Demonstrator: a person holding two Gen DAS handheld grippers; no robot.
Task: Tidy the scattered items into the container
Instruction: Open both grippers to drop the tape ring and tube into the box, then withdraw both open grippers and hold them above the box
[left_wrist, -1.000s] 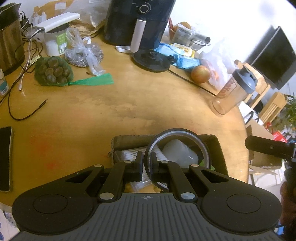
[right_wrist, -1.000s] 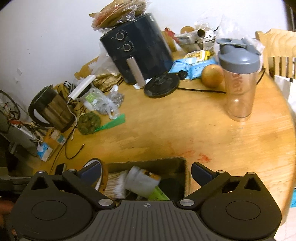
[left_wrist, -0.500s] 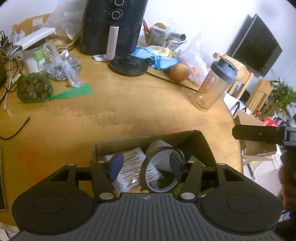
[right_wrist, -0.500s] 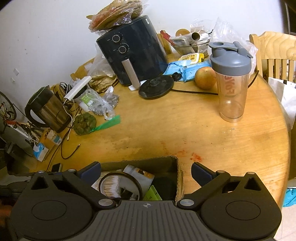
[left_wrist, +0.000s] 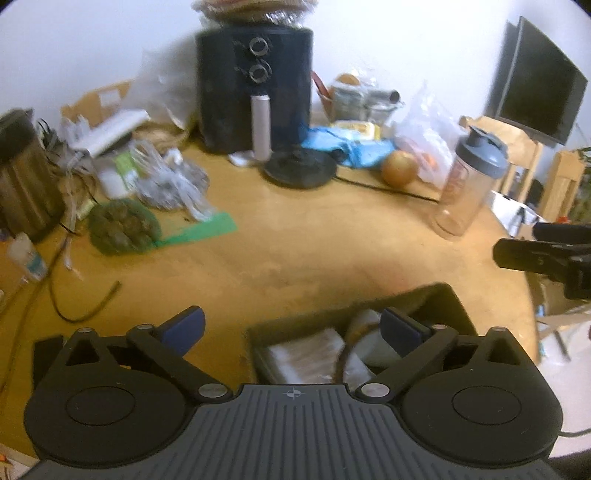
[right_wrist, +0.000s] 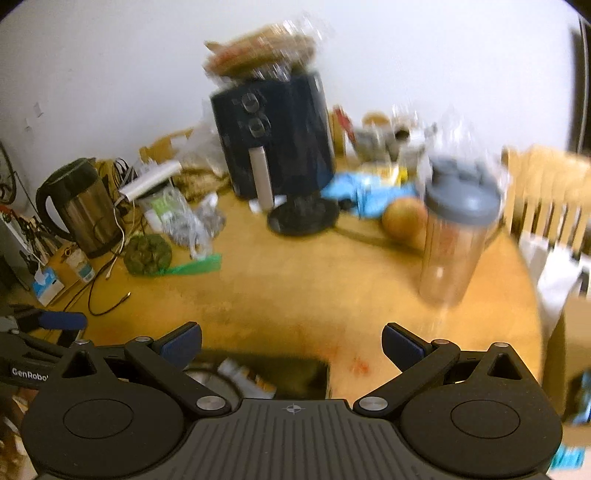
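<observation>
Released from the left hand-held gripper (left_wrist: 291, 328), whose jaws are opening empty, a dark round ring (left_wrist: 341, 363) lies in the brown cardboard box (left_wrist: 448, 301); the right hand-held gripper (right_wrist: 291, 345) gapes empty.

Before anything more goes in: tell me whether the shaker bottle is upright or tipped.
Upright. The shaker bottle stands on its base on the table, grey lid on top, apart from the cardboard box.

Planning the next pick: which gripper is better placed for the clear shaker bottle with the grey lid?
Right, probably. The clear shaker bottle with the grey lid stands just ahead of the right gripper, jaws open and empty. The left gripper, jaws opening and empty, sits farther off.
</observation>
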